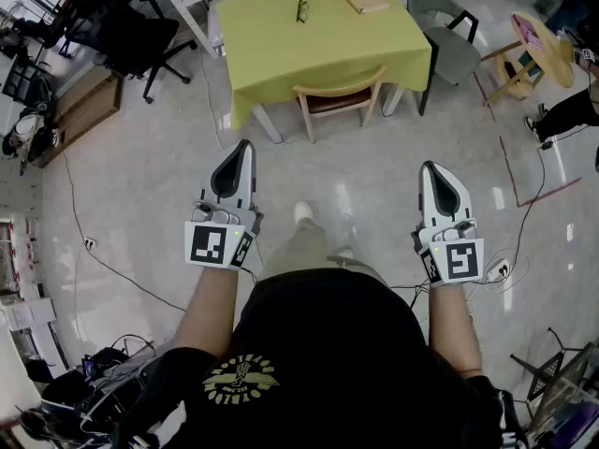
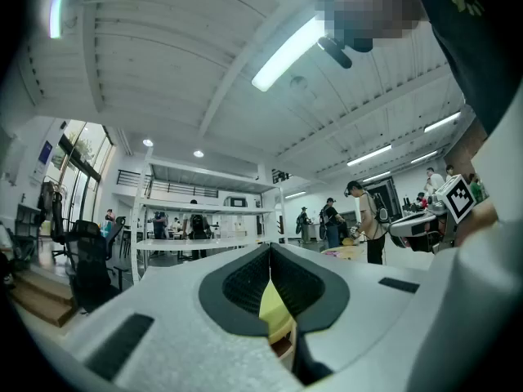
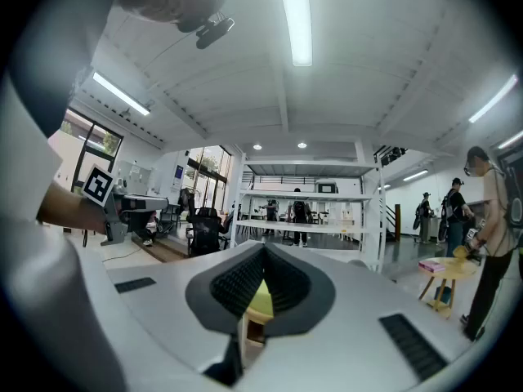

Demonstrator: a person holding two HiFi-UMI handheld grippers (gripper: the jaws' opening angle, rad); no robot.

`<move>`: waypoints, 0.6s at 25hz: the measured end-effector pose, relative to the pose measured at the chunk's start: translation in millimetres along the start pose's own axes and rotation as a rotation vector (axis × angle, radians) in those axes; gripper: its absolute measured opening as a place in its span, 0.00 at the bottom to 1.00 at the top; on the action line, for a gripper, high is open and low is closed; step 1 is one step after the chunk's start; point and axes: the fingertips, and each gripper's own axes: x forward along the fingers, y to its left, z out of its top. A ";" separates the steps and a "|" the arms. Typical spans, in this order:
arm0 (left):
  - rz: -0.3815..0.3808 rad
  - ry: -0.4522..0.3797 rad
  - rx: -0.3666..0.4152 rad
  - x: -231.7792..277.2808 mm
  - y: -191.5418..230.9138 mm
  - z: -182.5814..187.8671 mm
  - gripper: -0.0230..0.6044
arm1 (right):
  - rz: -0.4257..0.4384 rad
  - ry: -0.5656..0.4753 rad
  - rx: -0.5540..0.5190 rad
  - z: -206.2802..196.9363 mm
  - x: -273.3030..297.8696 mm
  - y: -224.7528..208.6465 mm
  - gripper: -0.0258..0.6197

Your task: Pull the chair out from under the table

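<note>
Up at top centre, the light wooden chair with a dark red seat (image 1: 339,96) sits tucked under the square yellow-green-clothed table (image 1: 281,45). My left gripper (image 1: 243,150) and right gripper (image 1: 430,170), all 2 pinched together and empty, hang level, well short, probably lining up on its backrest.
</note>
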 end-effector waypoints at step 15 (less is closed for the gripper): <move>-0.015 0.018 -0.061 52.2 34.7 -23.7 0.05 | -0.012 -0.007 0.047 -1.9 46.2 -14.3 0.06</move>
